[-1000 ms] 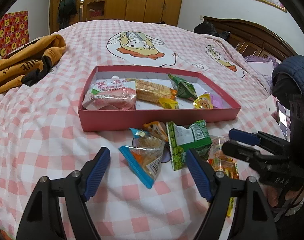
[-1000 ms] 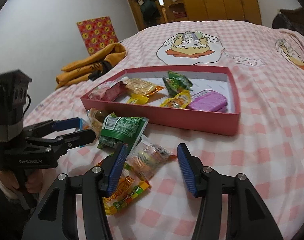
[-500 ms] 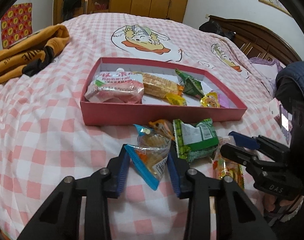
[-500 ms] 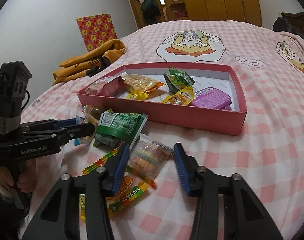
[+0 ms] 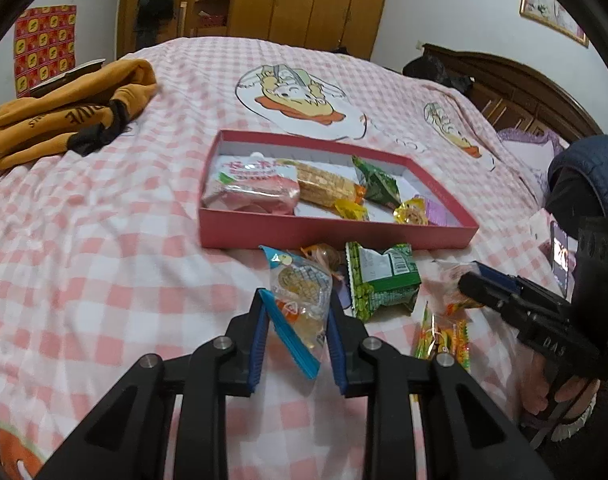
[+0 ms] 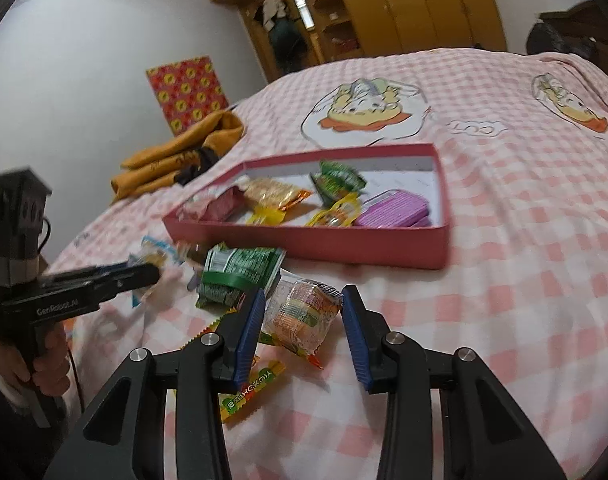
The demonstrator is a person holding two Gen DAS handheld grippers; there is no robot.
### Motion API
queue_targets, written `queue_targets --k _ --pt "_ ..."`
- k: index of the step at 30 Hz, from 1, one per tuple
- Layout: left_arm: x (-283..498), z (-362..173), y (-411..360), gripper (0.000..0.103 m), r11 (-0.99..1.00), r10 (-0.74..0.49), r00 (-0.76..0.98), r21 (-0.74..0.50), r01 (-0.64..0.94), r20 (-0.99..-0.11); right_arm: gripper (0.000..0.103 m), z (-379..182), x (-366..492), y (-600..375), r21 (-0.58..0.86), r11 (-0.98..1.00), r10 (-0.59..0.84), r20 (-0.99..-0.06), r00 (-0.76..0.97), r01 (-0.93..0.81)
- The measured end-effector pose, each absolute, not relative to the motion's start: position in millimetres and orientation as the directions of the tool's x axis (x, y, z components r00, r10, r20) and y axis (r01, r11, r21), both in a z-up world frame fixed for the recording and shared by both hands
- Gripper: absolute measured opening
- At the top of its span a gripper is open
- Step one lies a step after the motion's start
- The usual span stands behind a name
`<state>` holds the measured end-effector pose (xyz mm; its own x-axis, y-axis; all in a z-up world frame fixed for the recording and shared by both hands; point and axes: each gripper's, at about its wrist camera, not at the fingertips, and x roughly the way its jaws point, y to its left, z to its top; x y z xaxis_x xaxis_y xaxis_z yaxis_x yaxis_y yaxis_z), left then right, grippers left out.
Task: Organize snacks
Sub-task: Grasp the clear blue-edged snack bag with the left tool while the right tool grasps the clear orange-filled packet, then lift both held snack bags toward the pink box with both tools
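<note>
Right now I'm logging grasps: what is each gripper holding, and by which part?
The left gripper pinches the blue-edged packet by its near lower end. The right gripper straddles the clear packet; contact cannot be told.

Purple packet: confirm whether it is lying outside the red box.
No, the purple packet lies inside the red box, at its right end beside the yellow-wrapped snack.
</note>
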<state>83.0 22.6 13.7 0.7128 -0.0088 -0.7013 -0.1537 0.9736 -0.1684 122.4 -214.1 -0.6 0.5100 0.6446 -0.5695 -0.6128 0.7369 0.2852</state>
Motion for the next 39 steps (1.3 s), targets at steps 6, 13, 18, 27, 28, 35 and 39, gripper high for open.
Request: queue_targets --k 6,13,18,27,28,35,39 --pt "71.6 20.5 32.1 0.028 0.968 0.012 0.720 -0.173 -0.182 -0.694 0.041 3.8 124.7 -220.9 0.310 0.742 0.649 -0.555 0.520 -0.595" --pt "70.8 20.6 38.0 0.028 0.965 0.018 0.721 -0.177 -0.195 -0.693 0.041 -0.5 121.9 -215.9 0.291 0.744 0.640 -0.570 0.516 -0.602" --pt "68.4 23.0 40.0 0.028 0.965 0.023 0.726 -0.174 -0.195 -0.687 0.041 2.6 123.0 -220.4 0.305 0.742 0.649 -0.550 0.526 -0.598" --pt "62.0 35.2 41.4 0.027 0.964 0.025 0.749 -0.181 -0.192 -0.663 0.041 12.4 125.3 -224.5 0.313 0.740 0.657 -0.527 0.539 -0.596" --pt "61.7 37.0 41.4 0.027 0.965 0.027 0.751 -0.180 -0.192 -0.660 0.041 13.8 125.7 -224.7 0.313 0.739 0.658 -0.524 0.541 -0.596" --pt "69.0 49.9 41.9 0.027 0.970 0.035 0.771 -0.163 -0.178 -0.636 0.041 25.3 133.5 -225.2 0.299 0.740 0.658 -0.506 0.558 -0.602" --pt "75.6 54.0 40.4 0.027 0.973 0.031 0.778 -0.160 -0.168 -0.627 0.041 29.2 138.3 -223.5 0.293 0.739 0.658 -0.503 0.560 -0.606"
